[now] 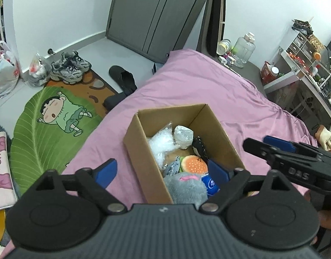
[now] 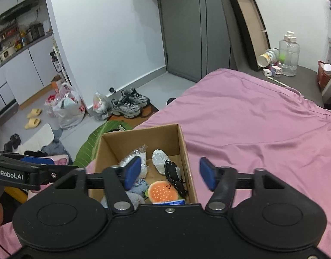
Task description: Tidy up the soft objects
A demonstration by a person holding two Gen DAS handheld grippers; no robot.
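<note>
An open cardboard box (image 1: 135, 146) (image 2: 187, 149) sits on the pink bed. Inside lie a burger plush (image 1: 194, 164) (image 2: 163, 192), a grey fluffy plush (image 1: 186, 188), clear plastic bags (image 1: 162, 144) (image 2: 133, 159), a white wrapped lump (image 1: 182, 135) (image 2: 160, 158), a black spotted toy (image 1: 200, 145) (image 2: 175, 177) and a blue item (image 1: 211, 184). My left gripper (image 1: 163, 171) is open and empty above the box's near end. My right gripper (image 2: 169, 173) is open and empty over the box's right wall; it also shows in the left wrist view (image 1: 266, 143).
The pink bedsheet (image 2: 251, 125) spreads right of the box. On the floor to the left lie a green leaf rug (image 1: 48, 125), grey sneakers (image 1: 69, 67) (image 2: 129, 102), a black slipper (image 1: 123, 78) and plastic bags (image 2: 67, 108). A water jug (image 2: 289, 54) stands behind the bed.
</note>
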